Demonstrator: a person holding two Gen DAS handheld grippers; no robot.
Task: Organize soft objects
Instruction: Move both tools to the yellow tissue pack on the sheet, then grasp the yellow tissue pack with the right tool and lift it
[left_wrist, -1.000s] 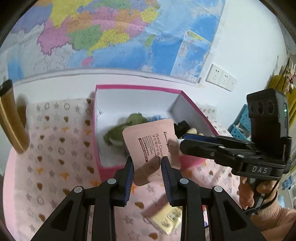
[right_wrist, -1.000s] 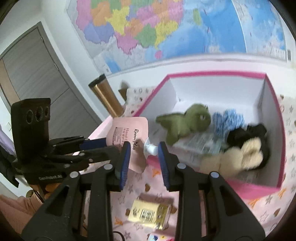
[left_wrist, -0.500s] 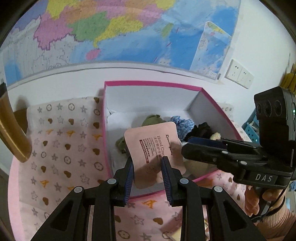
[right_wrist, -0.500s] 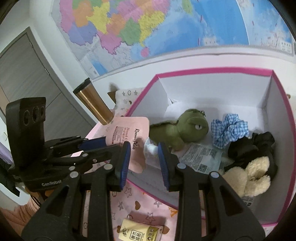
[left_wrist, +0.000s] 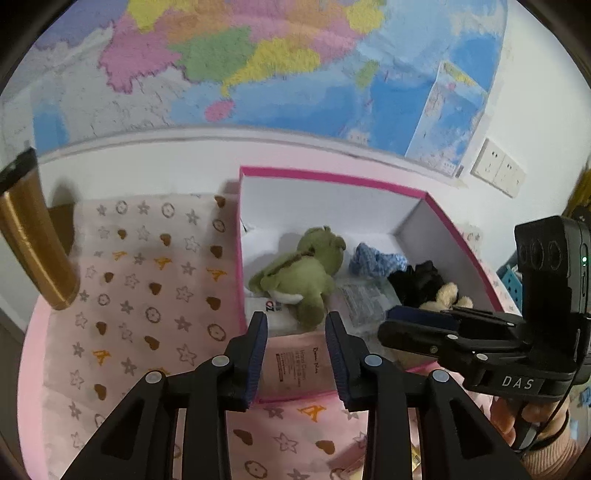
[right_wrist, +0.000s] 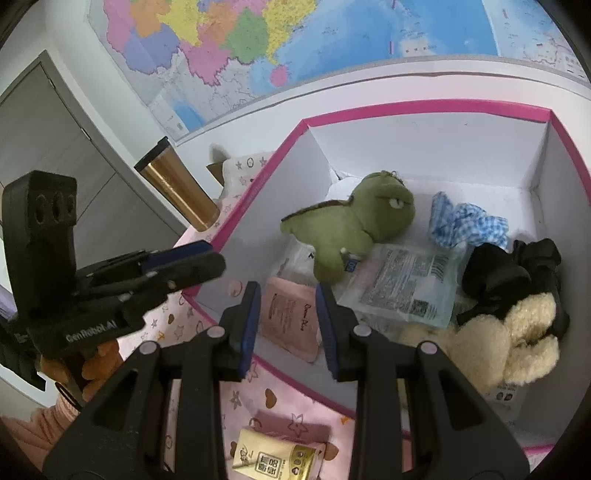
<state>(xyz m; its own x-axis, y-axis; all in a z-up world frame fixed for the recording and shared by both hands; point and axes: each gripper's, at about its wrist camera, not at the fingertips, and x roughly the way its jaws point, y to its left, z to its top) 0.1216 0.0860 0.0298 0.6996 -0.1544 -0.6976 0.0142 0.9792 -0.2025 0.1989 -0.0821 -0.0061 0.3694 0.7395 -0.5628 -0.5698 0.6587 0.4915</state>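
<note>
Box (right_wrist: 424, 147) is already holding green plush (right_wrist: 351, 225), cream plush (right_wrist: 517, 339), black and blue scrunchies, packets, and I'm seeing left gripper (left_wrist: 295, 345) just opening, pink hand-cream pouch (right_wrist: 291, 317) lying inside near wall, right gripper (right_wrist: 286, 317) hanging open and empty, yellow packet (right_wrist: 275, 458) waiting outside.

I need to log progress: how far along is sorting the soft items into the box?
Done: the green plush, blue scrunchie, black and cream plush and pink hand cream pouch lie in the pink box. In hand: nothing; the left hand-held gripper has just been opening. Left: the yellow packet outside the box.
</note>
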